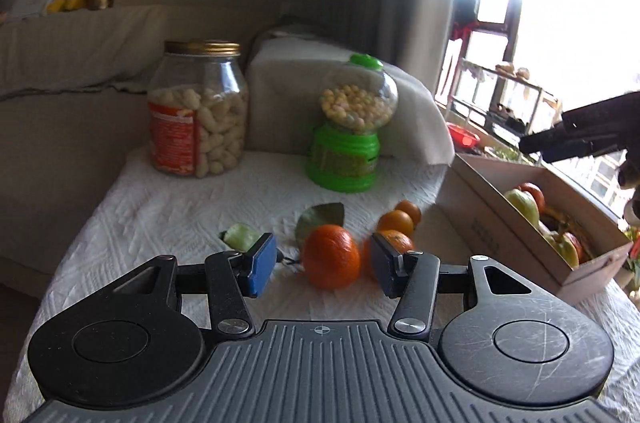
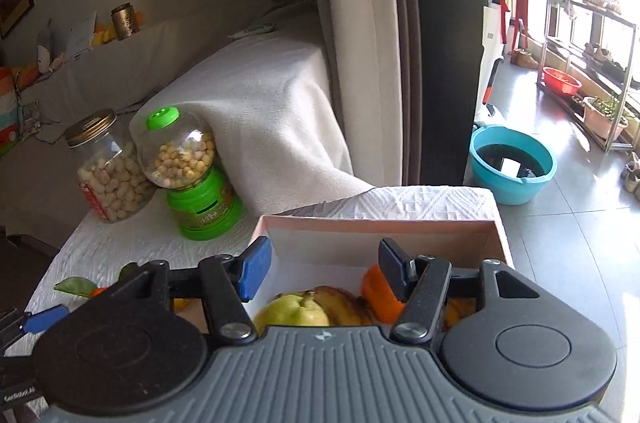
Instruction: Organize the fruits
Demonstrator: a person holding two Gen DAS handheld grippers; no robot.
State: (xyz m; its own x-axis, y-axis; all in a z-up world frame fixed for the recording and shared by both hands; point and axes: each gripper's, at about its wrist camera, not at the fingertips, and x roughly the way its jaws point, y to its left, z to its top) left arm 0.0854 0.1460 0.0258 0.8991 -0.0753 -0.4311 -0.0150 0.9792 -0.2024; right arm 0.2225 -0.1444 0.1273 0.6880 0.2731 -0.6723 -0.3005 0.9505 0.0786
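In the left wrist view, my left gripper [image 1: 323, 265] is open around a large orange [image 1: 331, 255] with a green leaf [image 1: 320, 219] on the white tablecloth. Three smaller oranges [image 1: 397, 223] lie just right of it and a pale green fruit [image 1: 241, 235] lies to the left. A cardboard box [image 1: 496, 223] at right holds a green apple [image 1: 522, 205] and other fruit. In the right wrist view, my right gripper [image 2: 324, 273] is open and empty above that box [image 2: 400, 227], over a yellow-green apple [image 2: 294, 311], a browned banana [image 2: 344, 303] and an orange [image 2: 380, 297].
A glass jar of pale snacks [image 1: 198, 111] and a green candy dispenser [image 1: 352, 127] stand at the back of the table, with a cloth-covered sofa arm [image 1: 304, 91] behind them. On the floor to the right sits a blue basin [image 2: 512, 163] and a shelf rack [image 2: 592, 63].
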